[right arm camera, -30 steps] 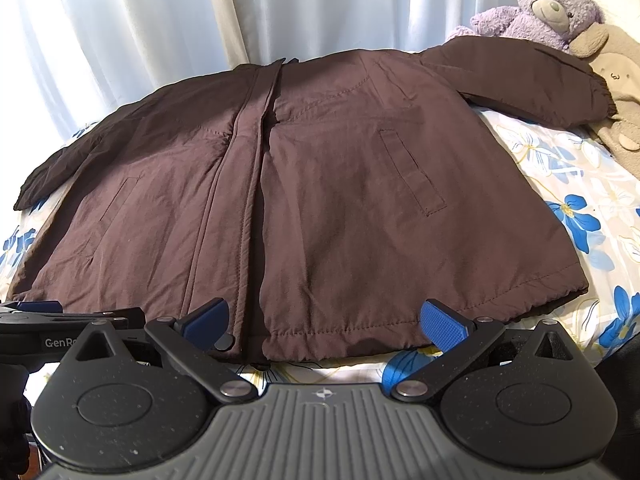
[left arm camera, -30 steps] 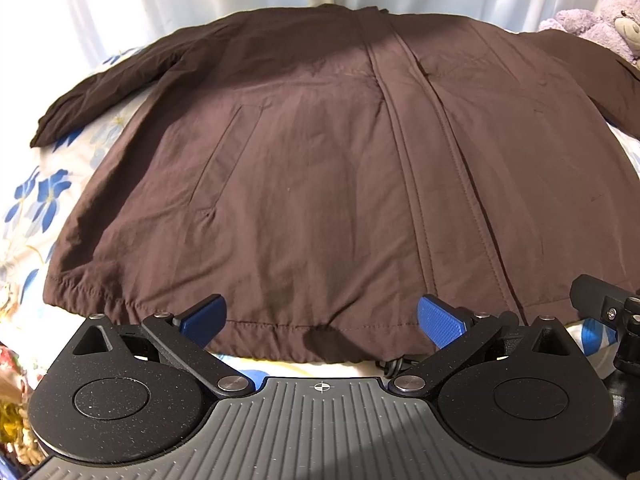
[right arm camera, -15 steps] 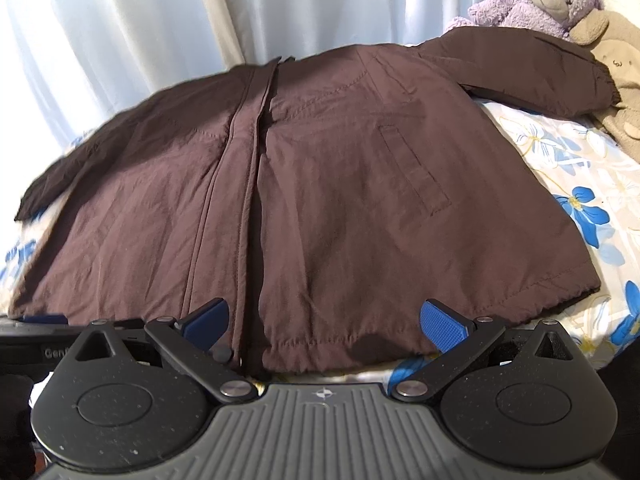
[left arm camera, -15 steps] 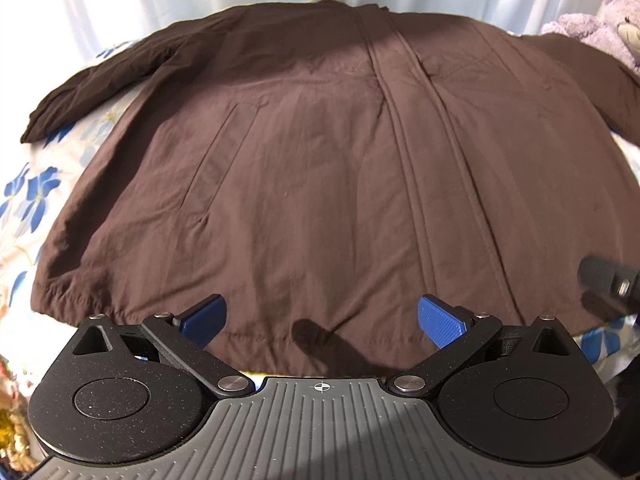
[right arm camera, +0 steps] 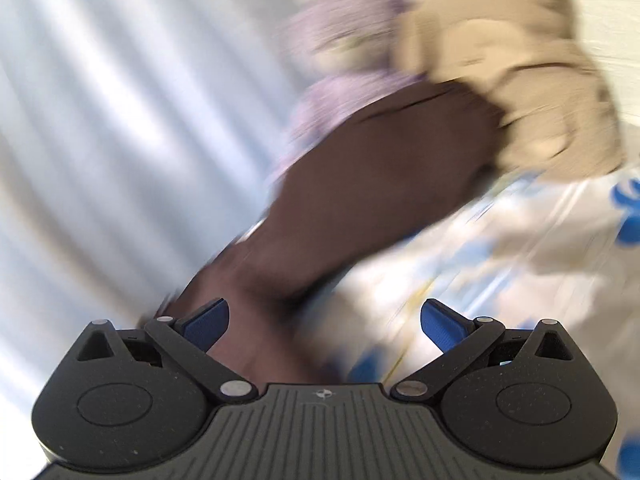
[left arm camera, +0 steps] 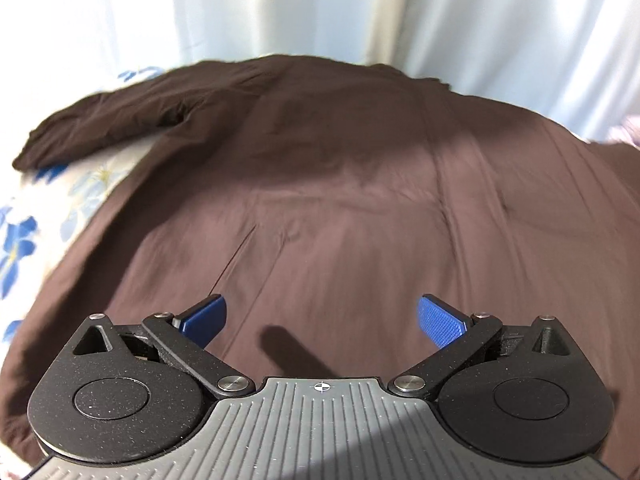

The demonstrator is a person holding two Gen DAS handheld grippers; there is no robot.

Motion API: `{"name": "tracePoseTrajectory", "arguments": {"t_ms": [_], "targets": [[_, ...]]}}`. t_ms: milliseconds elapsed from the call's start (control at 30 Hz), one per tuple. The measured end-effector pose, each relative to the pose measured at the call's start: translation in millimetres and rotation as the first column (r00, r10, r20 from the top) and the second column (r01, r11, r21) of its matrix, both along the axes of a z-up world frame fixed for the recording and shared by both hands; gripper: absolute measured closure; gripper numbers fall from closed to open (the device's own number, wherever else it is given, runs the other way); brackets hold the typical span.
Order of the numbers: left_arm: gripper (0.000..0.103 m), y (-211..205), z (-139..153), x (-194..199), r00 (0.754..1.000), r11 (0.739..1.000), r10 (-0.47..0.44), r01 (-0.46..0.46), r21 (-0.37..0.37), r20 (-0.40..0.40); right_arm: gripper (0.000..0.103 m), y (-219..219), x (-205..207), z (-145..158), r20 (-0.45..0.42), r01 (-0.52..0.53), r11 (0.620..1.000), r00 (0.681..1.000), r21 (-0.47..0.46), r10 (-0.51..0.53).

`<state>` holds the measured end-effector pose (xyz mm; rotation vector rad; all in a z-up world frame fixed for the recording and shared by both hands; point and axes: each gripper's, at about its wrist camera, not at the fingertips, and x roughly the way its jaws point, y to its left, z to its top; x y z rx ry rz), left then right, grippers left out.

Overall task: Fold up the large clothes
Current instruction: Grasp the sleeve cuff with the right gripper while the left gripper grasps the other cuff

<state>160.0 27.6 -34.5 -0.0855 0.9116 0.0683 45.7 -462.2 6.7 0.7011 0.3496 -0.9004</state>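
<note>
Presently, item one: a brown jacket (left arm camera: pixel 340 208), spread flat and front up on a bed sheet (left arm camera: pixel 24 232) printed with blue flowers, before pale curtains (left arm camera: pixel 280 4). Its left sleeve (left arm camera: pixel 108 124) lies stretched out to the side, cuff toward the sheet's edge.

Item two: the left gripper (left arm camera: pixel 319 318), held over the lower front panel of the jacket, jaws spread wide with nothing between them. A shadow on the cloth sits just ahead of it.

Item three: the right gripper (right arm camera: pixel 325 322), likewise spread wide and empty, looking along the jacket's right sleeve (right arm camera: pixel 372 184). This view is heavily smeared — the cuff seems to end against a tan soft toy (right arm camera: pixel 520 80) and a purple soft toy (right arm camera: pixel 344 40), though whether it touches them cannot be told.

Condition of task: no fold made yet; the sleeves look like the first parts to bring in.

Risks noted:
- A pinch near the cuff may catch a toy along with the cloth, dragging it onto the jacket.
- The fabric looks smooth and slippery — a shallow bite could let the sleeve slide out mid-fold.
- Lifting one sleeve alone may skew the body and wrinkle the front.
</note>
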Motion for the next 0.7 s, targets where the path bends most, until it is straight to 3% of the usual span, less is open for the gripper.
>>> {"name": "tracePoseTrajectory", "arguments": {"t_ms": [67,167,300,333,367,400,500,600,700], "targets": [[0.000,4.2,-11.9,17.8,0.999,0.999,0.045,-0.045,-0.008,-0.017,0.005,-51.7,-8.1,-8.6,0.026,0.092,0.995,0.995,0.037,-0.093],[0.000,6.7,-22.2,31.4,0.997,0.996,0.083,-0.083,0.012,0.001,0.026,-112.8,-18.0,-29.8,0.042,0.209,0.972,0.976,0.111,-0.215],[0.000,11.4,-29.6,36.9,0.996,0.996,0.088,-0.088,0.007,0.006,0.031,-160.6,-21.8,-50.3,0.110,0.283,0.948,0.948,0.144,-0.299],[0.000,14.8,-32.3,39.1,0.996,0.996,0.088,-0.089,-0.015,-0.008,0.036,-168.0,-21.6,-54.3,0.128,0.295,0.945,0.941,0.142,-0.313],[0.000,18.3,-34.3,40.8,0.996,0.995,0.088,-0.088,-0.035,-0.012,0.056,-173.0,-21.1,-56.7,0.149,0.302,0.942,0.935,0.149,-0.323],[0.000,20.2,-35.2,38.9,0.996,0.996,0.084,-0.084,-0.040,-0.001,0.069,-177.9,-20.7,-60.6,0.173,0.302,0.936,0.927,0.179,-0.332],[0.000,30.5,-34.3,37.4,0.997,0.994,0.075,-0.073,-0.087,0.021,0.088,-182.0,-23.6,-65.0,0.256,0.280,0.928,0.905,0.246,-0.341],[0.000,32.8,-34.4,35.8,0.997,0.994,0.060,-0.056,-0.092,0.038,0.091,-168.5,-12.1,-39.6,0.234,0.271,0.947,0.923,0.173,-0.307],[0.000,31.4,-26.8,41.0,0.999,0.995,0.054,-0.055,-0.088,-0.004,0.091,-132.4,23.6,10.5,0.217,0.188,0.982,0.959,-0.010,-0.182]]}}
